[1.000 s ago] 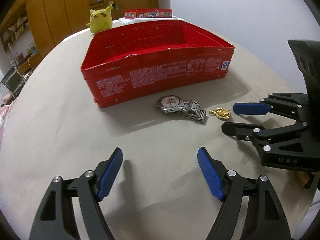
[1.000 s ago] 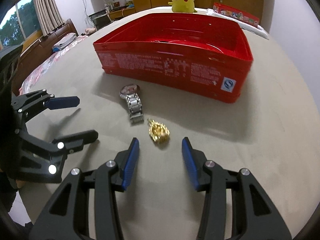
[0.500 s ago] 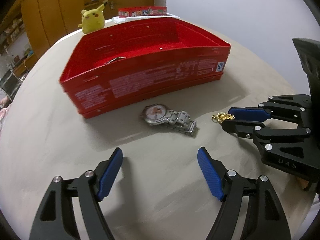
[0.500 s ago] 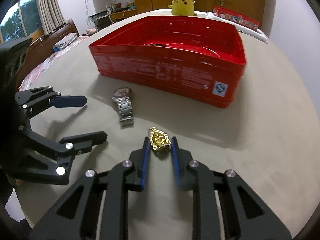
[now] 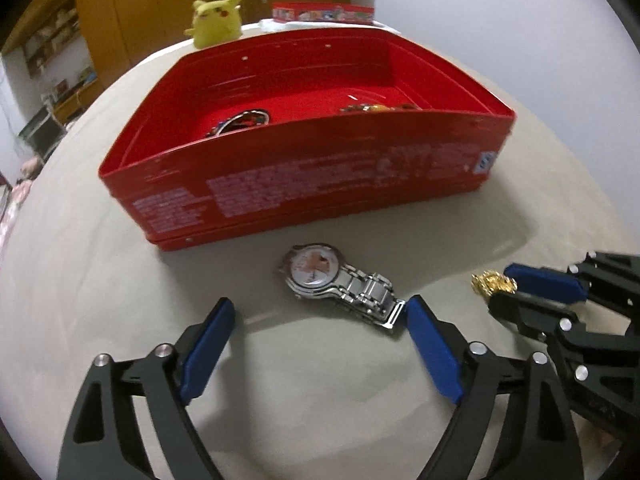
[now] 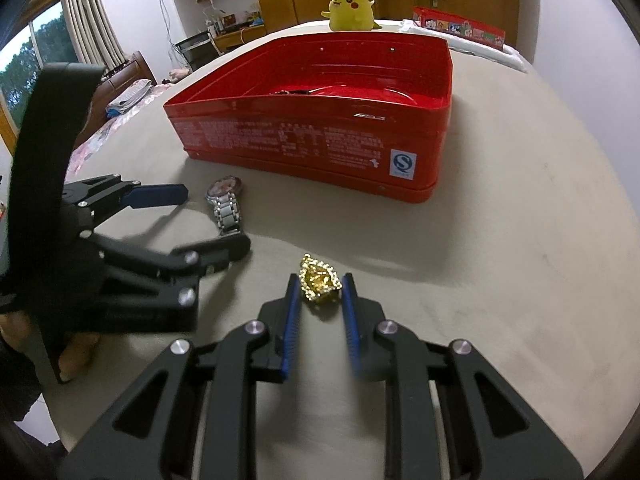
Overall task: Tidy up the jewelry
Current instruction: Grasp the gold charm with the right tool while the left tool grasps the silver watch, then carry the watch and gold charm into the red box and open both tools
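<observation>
Nearest, seen from the right wrist, the right gripper point(image 6: 320, 290) has its two blue pads narrowed around a gold pendant point(image 6: 319, 283), one pad on each side of it; the pendant looks lifted just clear of the beige tablecloth point(image 6: 520, 280), though whether it still touches the cloth cannot be told; this grip probably exists to carry it to the tin. Beside it, the left gripper point(image 5: 318, 340) is spread wide with nothing between its pads; it is low over the cloth, its right pad just beside the clasp end of a silver wristwatch point(image 5: 340, 286), likely lined up to close on the strap; the watch lies flat, face up, pale dial towards the tin. Further off stands an open red tin point(image 5: 304, 176), white print along its near wall; it seems to be the collecting place, since a bangle point(image 5: 240, 122) and some gold pieces point(image 5: 368, 109) already lie on its floor. Beyond the tin, at the far edge of the table, sit a yellow plush toy point(image 6: 352, 2) and a flat red box point(image 6: 460, 26); neither appears part of the job.
</observation>
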The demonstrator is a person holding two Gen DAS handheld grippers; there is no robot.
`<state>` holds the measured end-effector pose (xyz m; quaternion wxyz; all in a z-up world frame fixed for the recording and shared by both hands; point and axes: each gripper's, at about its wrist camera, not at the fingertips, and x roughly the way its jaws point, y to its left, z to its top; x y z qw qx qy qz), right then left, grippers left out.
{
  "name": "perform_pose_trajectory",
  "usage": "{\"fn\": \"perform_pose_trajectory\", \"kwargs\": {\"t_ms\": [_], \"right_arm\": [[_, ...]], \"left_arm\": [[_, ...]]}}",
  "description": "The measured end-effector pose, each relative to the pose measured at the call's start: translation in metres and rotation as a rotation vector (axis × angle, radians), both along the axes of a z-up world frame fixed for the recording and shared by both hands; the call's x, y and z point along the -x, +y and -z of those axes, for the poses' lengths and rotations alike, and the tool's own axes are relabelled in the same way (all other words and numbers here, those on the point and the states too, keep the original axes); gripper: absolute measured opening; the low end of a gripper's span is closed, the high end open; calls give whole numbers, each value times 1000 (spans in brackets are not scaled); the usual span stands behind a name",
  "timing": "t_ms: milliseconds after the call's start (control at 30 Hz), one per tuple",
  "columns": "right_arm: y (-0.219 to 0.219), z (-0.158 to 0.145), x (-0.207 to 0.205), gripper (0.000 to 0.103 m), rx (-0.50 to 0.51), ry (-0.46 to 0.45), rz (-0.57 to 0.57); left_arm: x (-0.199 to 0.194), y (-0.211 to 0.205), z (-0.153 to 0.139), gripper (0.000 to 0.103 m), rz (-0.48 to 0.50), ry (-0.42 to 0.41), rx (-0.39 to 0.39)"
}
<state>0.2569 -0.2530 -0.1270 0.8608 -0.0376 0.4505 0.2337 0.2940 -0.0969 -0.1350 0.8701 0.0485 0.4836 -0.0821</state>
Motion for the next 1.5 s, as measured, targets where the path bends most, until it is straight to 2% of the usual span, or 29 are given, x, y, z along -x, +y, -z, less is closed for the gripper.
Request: {"fn": "perform_pose_trajectory", "kwargs": {"t_ms": [100, 133, 167, 200, 367, 633, 1033, 1500], "right_arm": [[-2, 0, -1, 19, -7, 3, -3], [-2, 0, -2, 19, -9, 4, -4], [-2, 0, -2, 19, -9, 4, -5], [-3, 0, -2, 19, -10, 4, -6], [-2, -1, 0, 19, -14, 4, -9], [-3, -14, 3, 19, -19, -15, -4], [6, -51, 10, 19, -21, -75, -23], [14, -106, -4, 19, -8, -178, -45]], "left_arm": [[1, 6, -3, 59, -32, -18, -11], [2, 8, -3, 46, -38, -21, -12], [3, 10, -4, 27, -40, -21, -9], [5, 13, -5, 21, -46, -22, -9], [12, 16, -7, 16, -51, -50, -28], [36, 15, -38, 16, -36, -138, -29], [59, 18, -86, 16, 1, -195, 13], [47, 31, -150, 16, 45, -261, 40]]}}
